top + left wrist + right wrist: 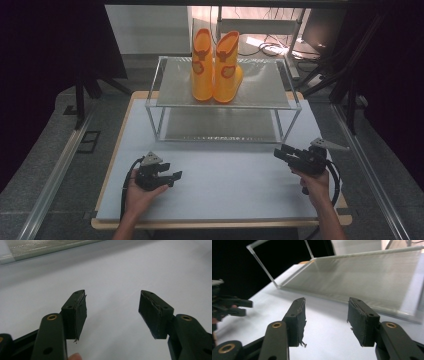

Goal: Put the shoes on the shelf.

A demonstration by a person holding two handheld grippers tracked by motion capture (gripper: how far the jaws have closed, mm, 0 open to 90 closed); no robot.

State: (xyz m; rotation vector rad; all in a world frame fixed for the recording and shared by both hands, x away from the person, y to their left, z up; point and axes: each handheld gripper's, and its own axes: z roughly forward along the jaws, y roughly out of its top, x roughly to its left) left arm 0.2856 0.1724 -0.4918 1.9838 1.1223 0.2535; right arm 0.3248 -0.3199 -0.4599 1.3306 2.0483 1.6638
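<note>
high view: both tools rest low on the surface (225, 185), left tool (172, 178) lower left, right tool (281, 152) lower right, each open and empty; boots (216, 67) stand on the shelf (260, 92), upper centre.

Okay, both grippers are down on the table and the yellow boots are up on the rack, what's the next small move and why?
Probably lift the right gripper toward the yellow rubber boots on the top shelf of the rack. Its jaws are open with nothing between them, and it points at the rack. The left gripper, also open and empty, rests low on the white table, well short of the boots.
</note>
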